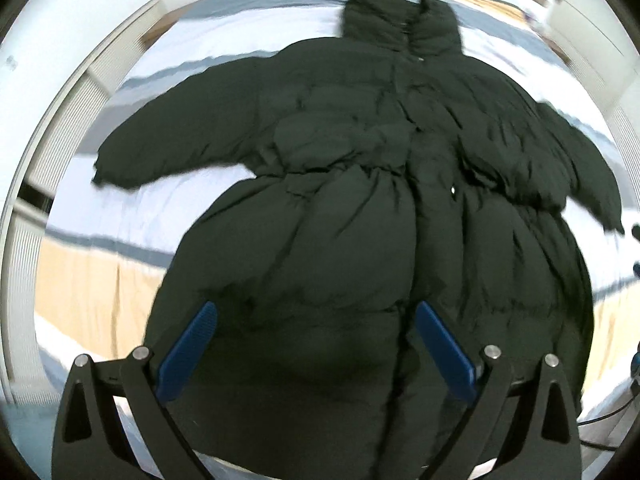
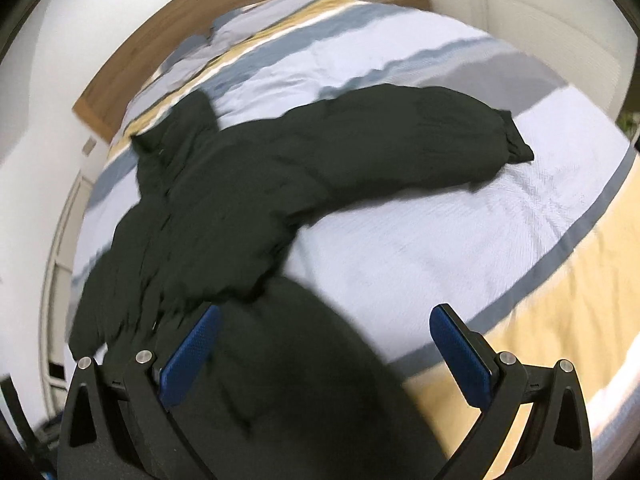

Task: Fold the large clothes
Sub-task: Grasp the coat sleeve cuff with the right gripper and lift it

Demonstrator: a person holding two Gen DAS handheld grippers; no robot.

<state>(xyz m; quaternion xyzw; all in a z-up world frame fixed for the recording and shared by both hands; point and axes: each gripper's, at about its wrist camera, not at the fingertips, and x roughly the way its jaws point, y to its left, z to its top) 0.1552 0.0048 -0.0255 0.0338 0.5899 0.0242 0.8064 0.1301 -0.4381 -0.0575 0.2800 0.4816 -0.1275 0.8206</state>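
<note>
Coat (image 1: 360, 184): dark puffer, spread face up on the bed (image 1: 160, 208), collar (image 1: 400, 24) toward the headboard (image 2: 192, 36), hem toward both cameras. Laid flat so that each part can be folded over the body in turn.

Sleeves: both out to the sides, well apart from the body. Left sleeve (image 1: 180, 140) lies across the pale stripes; right sleeve (image 2: 420, 132) reaches toward the far edge of the bed, cuff (image 2: 518, 144) flat on the cover. My reading: spread wide so a sleeve can be taken alone, with no body fabric caught.

Left gripper (image 1: 316, 340): jaws wide apart, nothing between them. It hangs over the hem, near the front closure, looking along the coat's length. Contact with the fabric cannot be told.

Right gripper (image 2: 324, 348): jaws wide apart, holding nothing. It sits over the right edge of the skirt; left pad (image 2: 192, 352) is over coat, right pad (image 2: 460, 356) is over bare cover.

Stage: judged as the start; no fold shows yet.

Next, as a guess: the right sleeve looks the likelier first take.

Risk: thick filling may spring back and undo a fold; slick shell may slip from the pads.

Image quality: both views blurred.
</note>
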